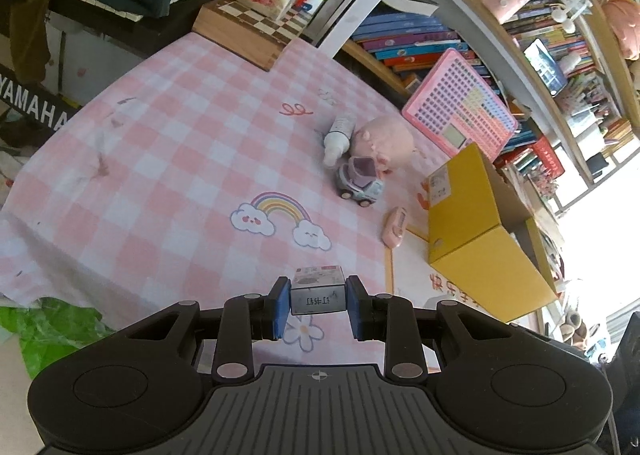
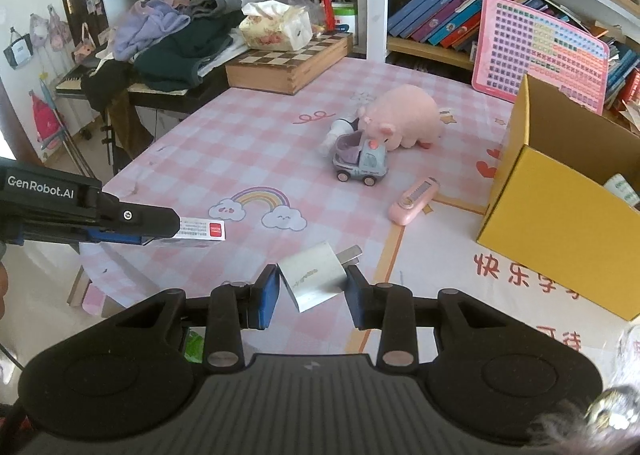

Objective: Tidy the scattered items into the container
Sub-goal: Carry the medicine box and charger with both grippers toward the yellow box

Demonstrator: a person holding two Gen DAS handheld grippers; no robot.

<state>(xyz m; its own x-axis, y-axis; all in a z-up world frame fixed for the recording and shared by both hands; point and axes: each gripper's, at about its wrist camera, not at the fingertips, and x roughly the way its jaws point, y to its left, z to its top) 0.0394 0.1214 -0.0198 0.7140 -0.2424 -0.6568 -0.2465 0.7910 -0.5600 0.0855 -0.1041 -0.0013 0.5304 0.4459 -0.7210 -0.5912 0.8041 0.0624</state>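
1. The left gripper is clamped on a small staples box, its blue pads pressing both sides, above the pink checked tablecloth.
2. The right gripper grips a white charger plug, tilted between its pads, prongs pointing away.
3. Ahead on the cloth lie a pink stapler-like item, a toy truck, a white bottle and a pink plush pig, the last three touching each other.
4. The yellow cardboard box stands open at the right, with something already inside.
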